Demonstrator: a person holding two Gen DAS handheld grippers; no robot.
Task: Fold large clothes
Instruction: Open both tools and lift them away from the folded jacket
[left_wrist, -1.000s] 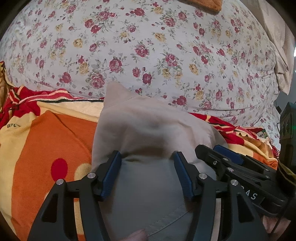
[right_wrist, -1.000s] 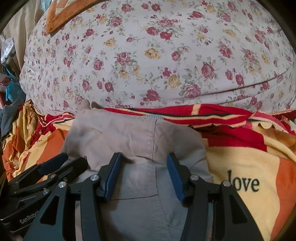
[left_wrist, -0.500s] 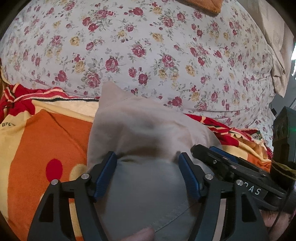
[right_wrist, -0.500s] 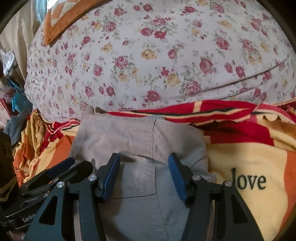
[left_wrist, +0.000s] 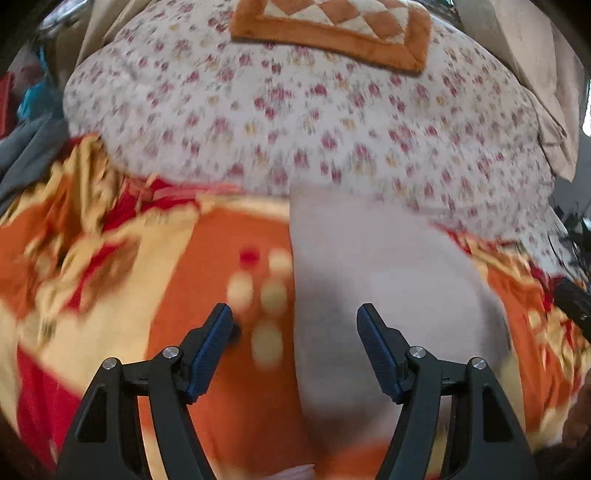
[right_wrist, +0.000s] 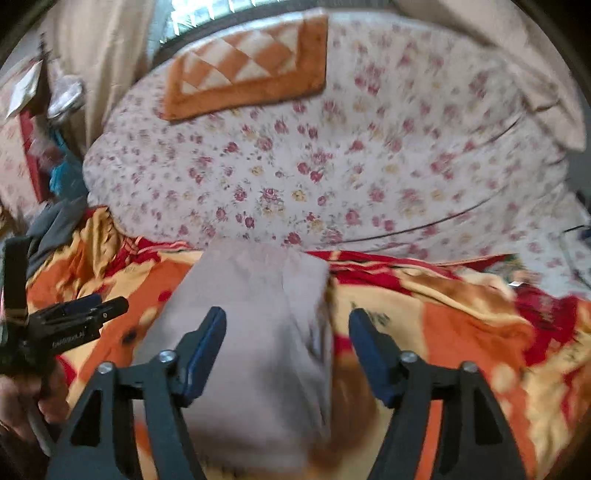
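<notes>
A beige folded garment (left_wrist: 369, 295) lies flat on the orange, red and yellow blanket (left_wrist: 166, 266), its far end touching the floral quilt. My left gripper (left_wrist: 295, 332) hovers open over the garment's left edge, with nothing between its pads. In the right wrist view the same garment (right_wrist: 255, 295) lies under my right gripper (right_wrist: 288, 332), whose jaws are opening and hold nothing. The garment's right edge shows between its fingers. The left gripper (right_wrist: 77, 317) shows at the left of that view, held by a hand. Both views are motion-blurred.
A puffy floral quilt (right_wrist: 332, 166) rises behind the garment, with an orange checkered cushion (right_wrist: 251, 62) on top. Beige fabric (left_wrist: 546, 92) hangs at the far right. Clutter and grey cloth (right_wrist: 55, 221) sit at the far left beside the blanket (right_wrist: 461, 332).
Both grippers have drawn back and up from the garment, and their jaws stand wider. The fabric they pressed on now lies free on the blanket. More of the quilt and cushion shows.
</notes>
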